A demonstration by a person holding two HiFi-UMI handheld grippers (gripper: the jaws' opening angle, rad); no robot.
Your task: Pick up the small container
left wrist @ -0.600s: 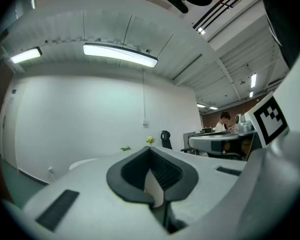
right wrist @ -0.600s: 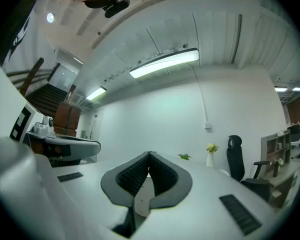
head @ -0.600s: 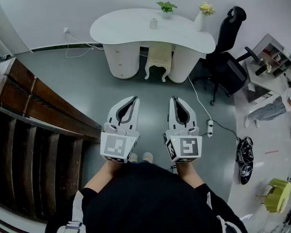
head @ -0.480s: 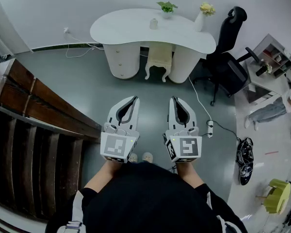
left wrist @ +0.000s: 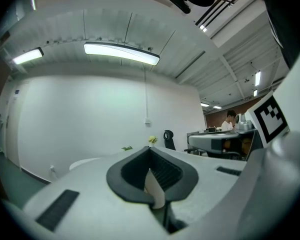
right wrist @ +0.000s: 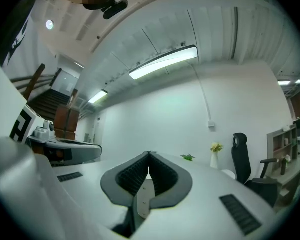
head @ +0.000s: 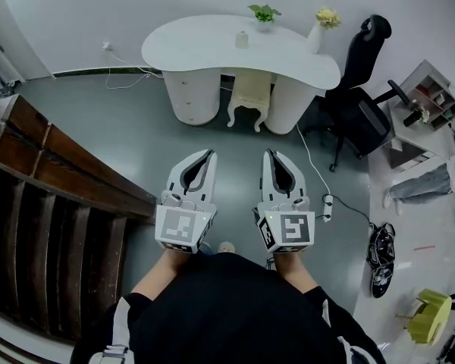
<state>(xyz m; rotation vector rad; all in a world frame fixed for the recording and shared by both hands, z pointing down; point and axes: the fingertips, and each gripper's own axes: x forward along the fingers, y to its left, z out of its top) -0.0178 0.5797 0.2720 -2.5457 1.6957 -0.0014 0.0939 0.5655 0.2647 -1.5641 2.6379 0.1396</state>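
Note:
A small pale container (head: 242, 39) stands on the white curved desk (head: 205, 48) at the far side of the room. Both grippers are held side by side in front of the person, well short of the desk. My left gripper (head: 210, 154) is shut with nothing between its tips, which meet in the left gripper view (left wrist: 150, 149). My right gripper (head: 271, 154) is shut too and holds nothing, its tips touching in the right gripper view (right wrist: 149, 154).
On the desk stand a small green plant (head: 263, 12) and a white vase with yellow flowers (head: 316, 30). A cream stool (head: 250, 95) sits under the desk, a black office chair (head: 360, 89) to its right. A wooden stair rail (head: 61, 165) runs on the left. A cable and power strip (head: 327, 202) lie on the floor.
The head view has shifted slightly forward; the desk sits a touch lower in frame. Both grippers stay shut in the same place.

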